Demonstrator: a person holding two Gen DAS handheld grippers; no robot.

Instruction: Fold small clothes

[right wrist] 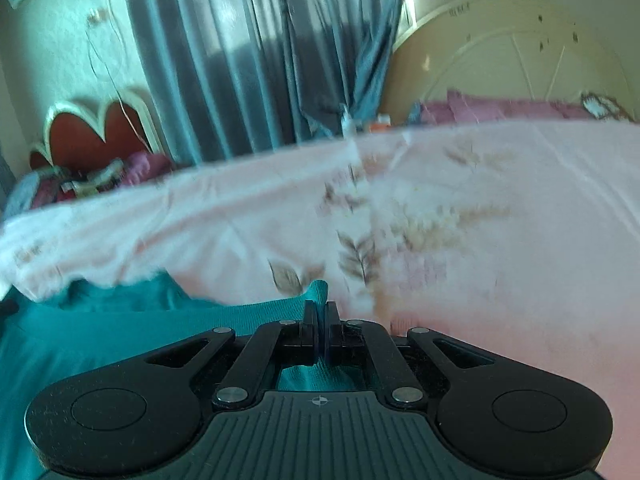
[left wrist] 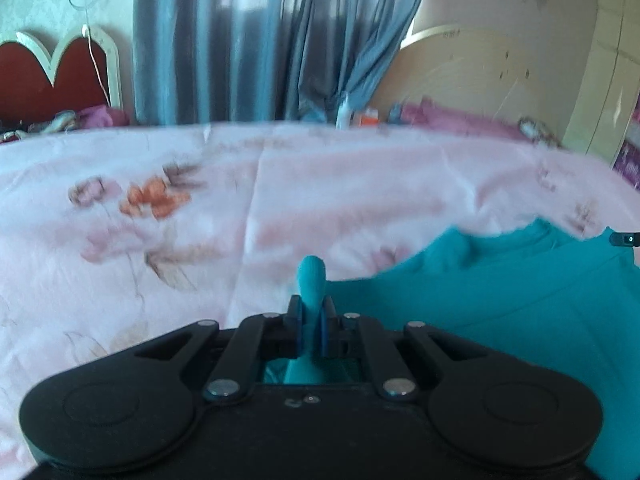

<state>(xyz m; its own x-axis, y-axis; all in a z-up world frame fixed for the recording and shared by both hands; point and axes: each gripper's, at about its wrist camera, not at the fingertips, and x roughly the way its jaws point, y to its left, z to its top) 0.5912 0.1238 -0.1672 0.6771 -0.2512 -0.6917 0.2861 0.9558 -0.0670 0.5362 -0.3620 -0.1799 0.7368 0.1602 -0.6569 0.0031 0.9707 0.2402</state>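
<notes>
Pink flowered bedsheet (left wrist: 168, 216) fills mid-frame; the teal shirt (left wrist: 500, 300) lies lower right. Left gripper (left wrist: 311, 312) and right gripper (right wrist: 322, 316) are each clamped tight on a thin shirt edge, which could slip free if tugged unevenly.

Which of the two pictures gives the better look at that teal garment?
The left wrist view: the garment spreads wide on the sheet, its far edge showing, a pinch of it in the left tool. The right wrist view shows only a blurred stretch at lower left, with an edge clamped in the right tool.
</notes>
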